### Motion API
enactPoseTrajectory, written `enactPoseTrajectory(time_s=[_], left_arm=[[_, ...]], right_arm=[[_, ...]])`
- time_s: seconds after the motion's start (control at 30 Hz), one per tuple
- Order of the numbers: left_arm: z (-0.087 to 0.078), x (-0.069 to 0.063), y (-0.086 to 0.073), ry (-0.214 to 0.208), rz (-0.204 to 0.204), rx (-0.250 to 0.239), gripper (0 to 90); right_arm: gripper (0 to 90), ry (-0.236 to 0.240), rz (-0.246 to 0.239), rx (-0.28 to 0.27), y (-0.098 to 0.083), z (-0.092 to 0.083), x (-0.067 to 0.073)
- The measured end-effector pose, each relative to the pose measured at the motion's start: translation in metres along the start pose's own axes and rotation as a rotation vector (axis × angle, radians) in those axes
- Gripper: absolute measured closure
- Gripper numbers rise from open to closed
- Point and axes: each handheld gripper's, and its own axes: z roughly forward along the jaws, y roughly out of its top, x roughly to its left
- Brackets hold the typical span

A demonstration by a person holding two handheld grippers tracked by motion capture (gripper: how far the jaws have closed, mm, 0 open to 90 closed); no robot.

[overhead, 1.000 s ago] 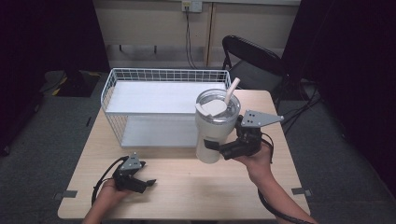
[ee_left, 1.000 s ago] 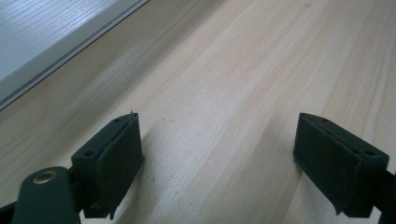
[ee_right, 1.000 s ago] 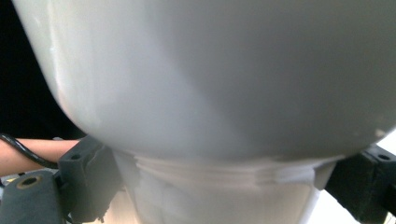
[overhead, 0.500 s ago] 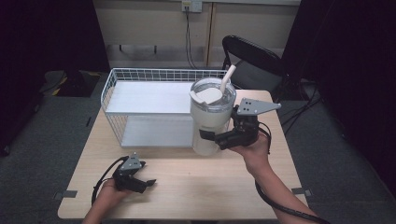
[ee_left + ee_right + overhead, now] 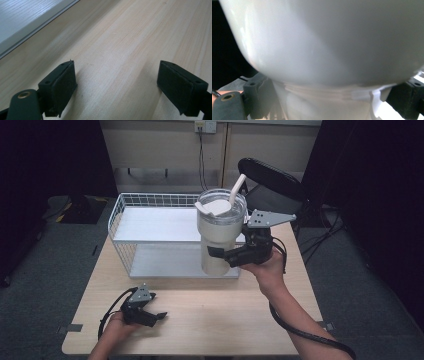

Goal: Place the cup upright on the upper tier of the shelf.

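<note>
High view first: the right gripper (image 5: 220, 254), held in a hand coming up from 5 o'clock, clamps its two black jaws around the narrower lower body of a tall cream-white insulated tumbler with a clear lid (image 5: 219, 235). The tumbler stands upright in the air, its base over the near edge of the white wire-walled basket tray (image 5: 150, 227) that takes up the table's 12 o'clock half. A pale straw (image 5: 237, 187) leans out of the lid toward 1 o'clock. A grey three-cornered plate (image 5: 269, 217) sits on top of this gripper, and its black cable (image 5: 300, 330) trails down along the forearm.

Right gripper view, close up: the tumbler (image 5: 329, 42) swells wide above, with a ribbed step where it narrows, and a black pad presses against each side of that narrow part.

At 7 o'clock the left gripper (image 5: 156, 317) rests low on the light wooden table (image 5: 225, 320), held in the other hand. Left gripper view: its jaws stand wide apart with nothing but bare wood grain (image 5: 117, 50) between them, and the tray's pale edge (image 5: 32, 27) runs across the far corner at 10 o'clock
</note>
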Motion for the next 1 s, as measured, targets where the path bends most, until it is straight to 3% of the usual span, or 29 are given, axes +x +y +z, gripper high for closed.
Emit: enactPoseTrajectory(time_s=[0.57,1.0], left_arm=[[0.0,0.0,0.0,0.0,0.0,0.0,15.1],[0.0,0.0,0.0,0.0,0.0,-0.001,15.1]], right_arm=[[9.6,0.003,-0.008,0.036,0.03,0.012,-0.004],[9.6,-0.028,0.007,-0.001,0.048,0.015,-0.012]])
